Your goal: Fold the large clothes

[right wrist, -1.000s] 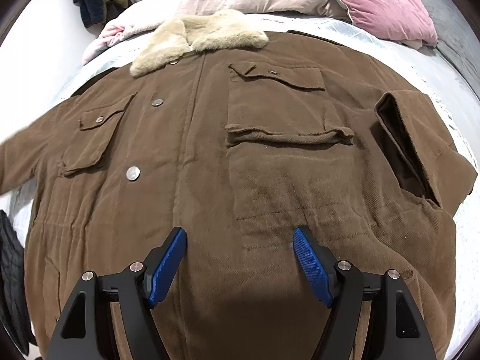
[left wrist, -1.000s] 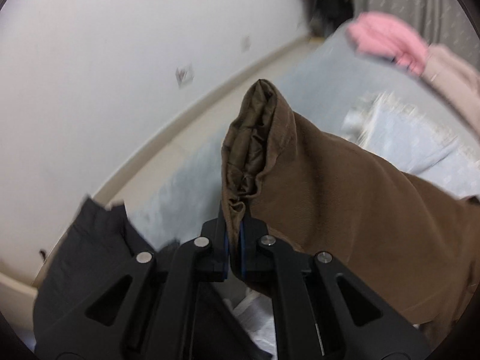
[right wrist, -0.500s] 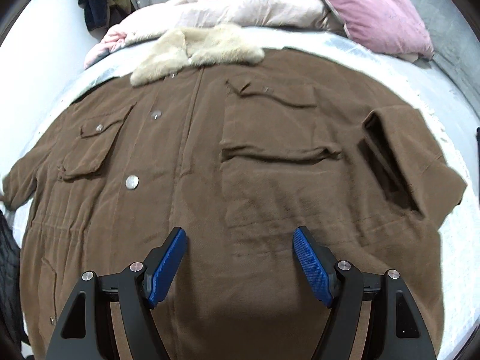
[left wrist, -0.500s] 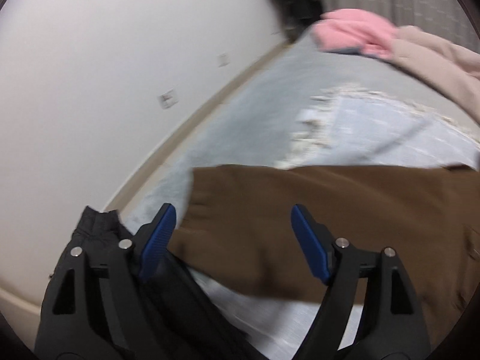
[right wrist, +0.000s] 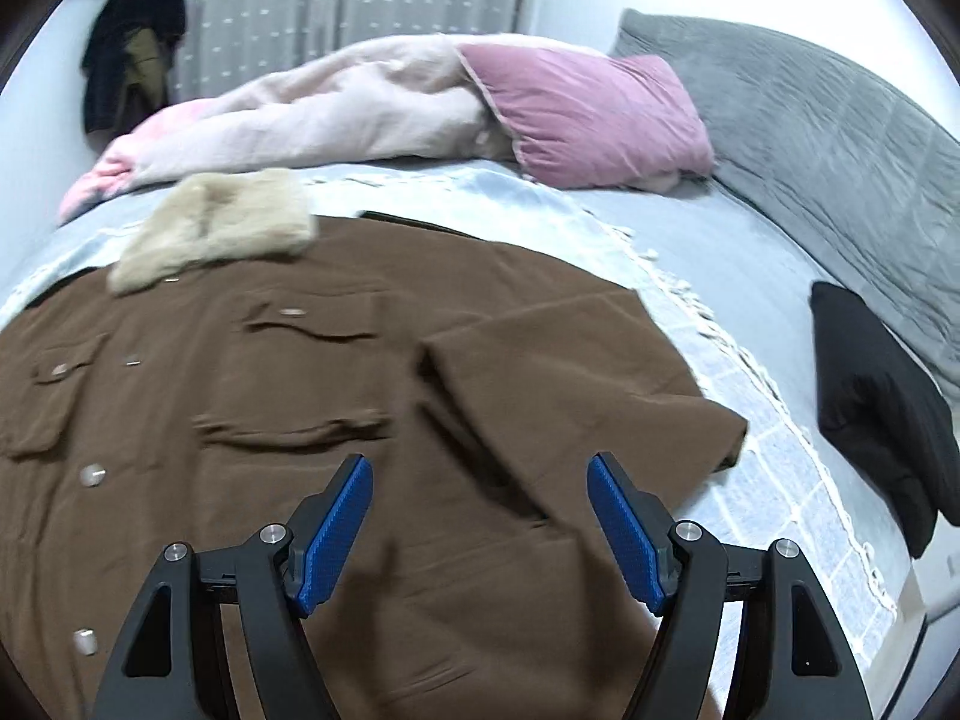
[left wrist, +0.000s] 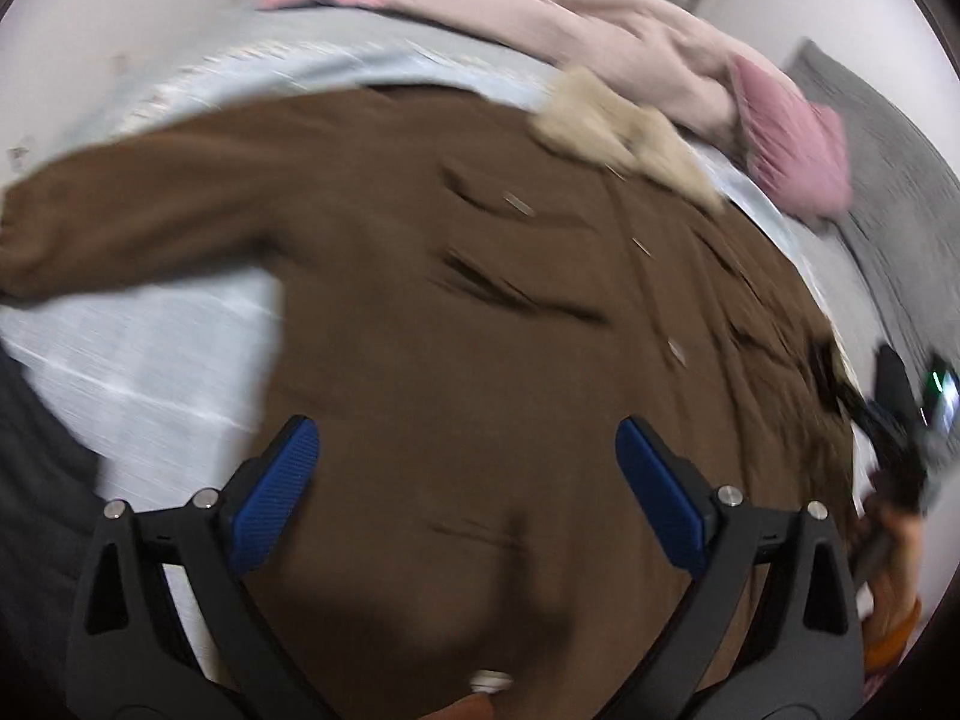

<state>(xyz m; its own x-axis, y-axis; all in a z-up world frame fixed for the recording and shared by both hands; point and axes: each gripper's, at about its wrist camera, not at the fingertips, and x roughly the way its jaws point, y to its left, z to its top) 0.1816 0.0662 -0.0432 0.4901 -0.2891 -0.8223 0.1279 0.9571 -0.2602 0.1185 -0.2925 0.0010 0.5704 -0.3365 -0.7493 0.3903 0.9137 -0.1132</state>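
Item: brown coat [right wrist: 252, 480], face up, spread flat on bed [right wrist: 750, 276]. Left gripper [left wrist: 468, 486] fingers opening, nothing between. Right gripper [right wrist: 480, 516] fingers apart, empty. Step, judged: between folds. Next: grasp outstretched sleeve [left wrist: 150, 210], fold inward.
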